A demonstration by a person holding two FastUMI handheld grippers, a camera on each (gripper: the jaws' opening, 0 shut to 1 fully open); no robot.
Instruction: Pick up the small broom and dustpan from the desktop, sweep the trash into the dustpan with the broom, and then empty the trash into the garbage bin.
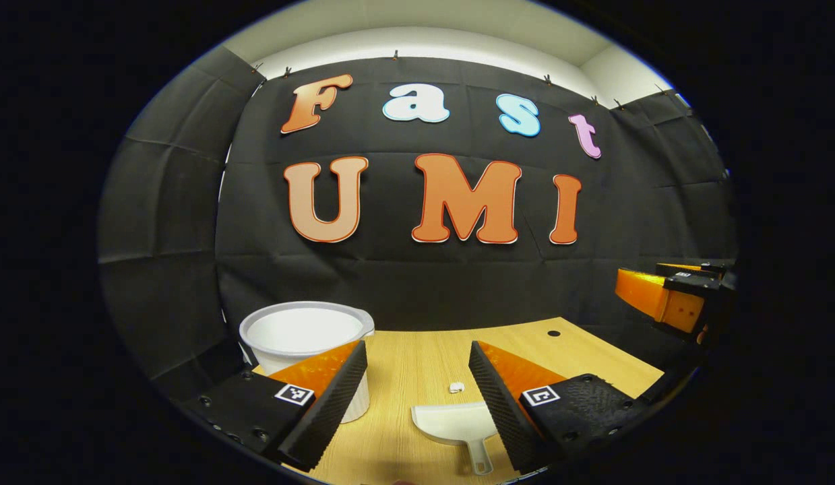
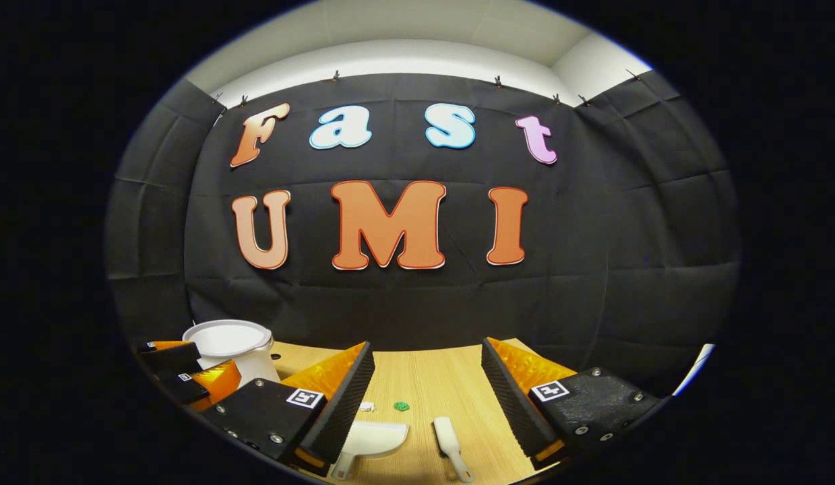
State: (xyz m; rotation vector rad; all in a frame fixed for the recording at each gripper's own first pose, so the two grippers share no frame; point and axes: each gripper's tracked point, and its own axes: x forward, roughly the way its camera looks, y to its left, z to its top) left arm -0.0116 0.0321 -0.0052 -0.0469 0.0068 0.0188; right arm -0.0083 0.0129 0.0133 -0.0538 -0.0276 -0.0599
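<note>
A white dustpan point(image 1: 457, 428) lies on the wooden desktop point(image 1: 417, 364), its handle toward me, below my open left gripper point(image 1: 417, 397). A small white scrap point(image 1: 456, 387) lies just beyond it. In the right gripper view the dustpan point(image 2: 373, 438) sits at lower left, the small white broom point(image 2: 447, 436) lies beside it, and a white scrap point(image 2: 367, 407) and a green scrap point(image 2: 401, 406) rest farther back. My right gripper point(image 2: 427, 397) hangs open above them, holding nothing. The white garbage bin point(image 1: 302, 337) stands at the left.
The bin point(image 2: 232, 350) stands at the desk's far left corner, with the left gripper point(image 2: 188, 374) in front of it in the right gripper view. The right gripper point(image 1: 666, 300) shows at the right edge of the left gripper view. A small hole point(image 1: 554, 333) marks the desktop.
</note>
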